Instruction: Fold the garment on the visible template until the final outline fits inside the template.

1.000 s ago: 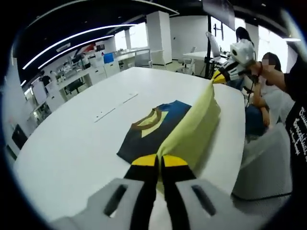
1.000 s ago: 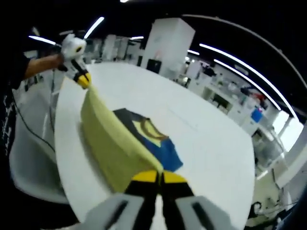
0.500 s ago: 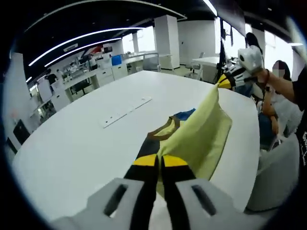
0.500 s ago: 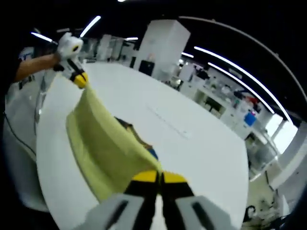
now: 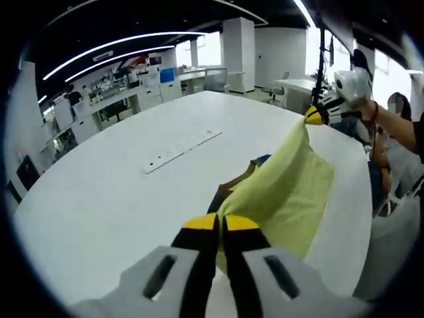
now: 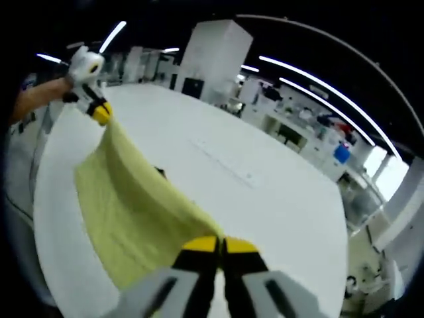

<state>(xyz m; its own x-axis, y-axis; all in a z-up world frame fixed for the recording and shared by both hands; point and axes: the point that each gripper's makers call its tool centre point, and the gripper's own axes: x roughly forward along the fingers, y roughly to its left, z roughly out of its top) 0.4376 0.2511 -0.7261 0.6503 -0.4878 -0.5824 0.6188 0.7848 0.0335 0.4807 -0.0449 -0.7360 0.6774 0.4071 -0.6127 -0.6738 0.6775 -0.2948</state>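
Observation:
A garment with a pale yellow inside (image 5: 285,192) hangs lifted over the white table (image 5: 99,199), stretched between both grippers. My left gripper (image 5: 222,222) is shut on one corner of the yellow cloth. My right gripper (image 5: 317,116), held by a hand at the far right, is shut on the other corner. Under the raised yellow layer a strip of the navy front with a brown collar (image 5: 233,187) lies on the table. In the right gripper view, my right gripper (image 6: 220,244) pinches the yellow cloth (image 6: 132,205), which runs up to my left gripper (image 6: 101,114).
A long socket strip (image 5: 180,147) is set into the table beyond the garment. A person sits past the table's right edge (image 5: 397,109), beside a grey chair (image 5: 391,245). Desks and a white pillar (image 6: 218,53) stand behind.
Both grippers have carried the yellow layer farther across the table, so it covers much more of the navy front than a second ago. Both stay shut.

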